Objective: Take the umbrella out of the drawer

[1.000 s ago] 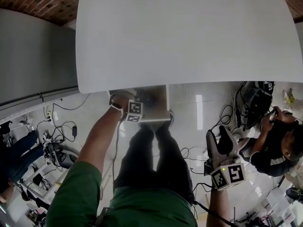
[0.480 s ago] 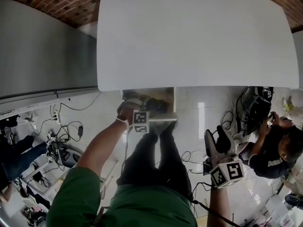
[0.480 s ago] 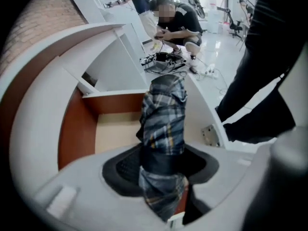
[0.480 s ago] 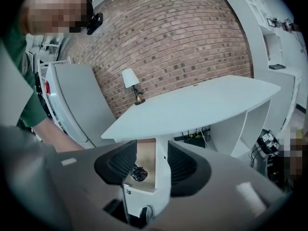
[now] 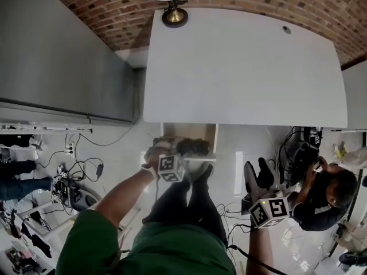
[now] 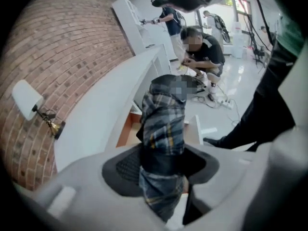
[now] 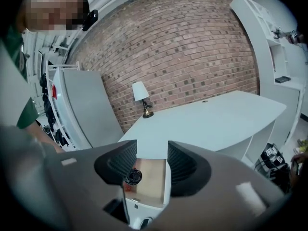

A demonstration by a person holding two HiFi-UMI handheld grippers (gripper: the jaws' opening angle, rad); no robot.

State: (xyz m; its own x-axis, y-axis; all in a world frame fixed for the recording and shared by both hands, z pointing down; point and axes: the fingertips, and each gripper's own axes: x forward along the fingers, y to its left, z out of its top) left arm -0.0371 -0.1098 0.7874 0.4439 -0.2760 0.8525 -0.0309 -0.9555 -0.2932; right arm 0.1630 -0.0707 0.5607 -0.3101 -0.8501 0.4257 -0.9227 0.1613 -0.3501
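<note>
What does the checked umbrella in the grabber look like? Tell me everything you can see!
The folded checked fabric umbrella is blue, grey and white with thin yellow lines. A dark band wraps round its middle. The left gripper is shut on it right at that band, one pad pressing each side. The umbrella sticks out past the jaws, slightly tilted. In the head view it hangs over the open wooden drawer. Its far tip is blurred.
</note>
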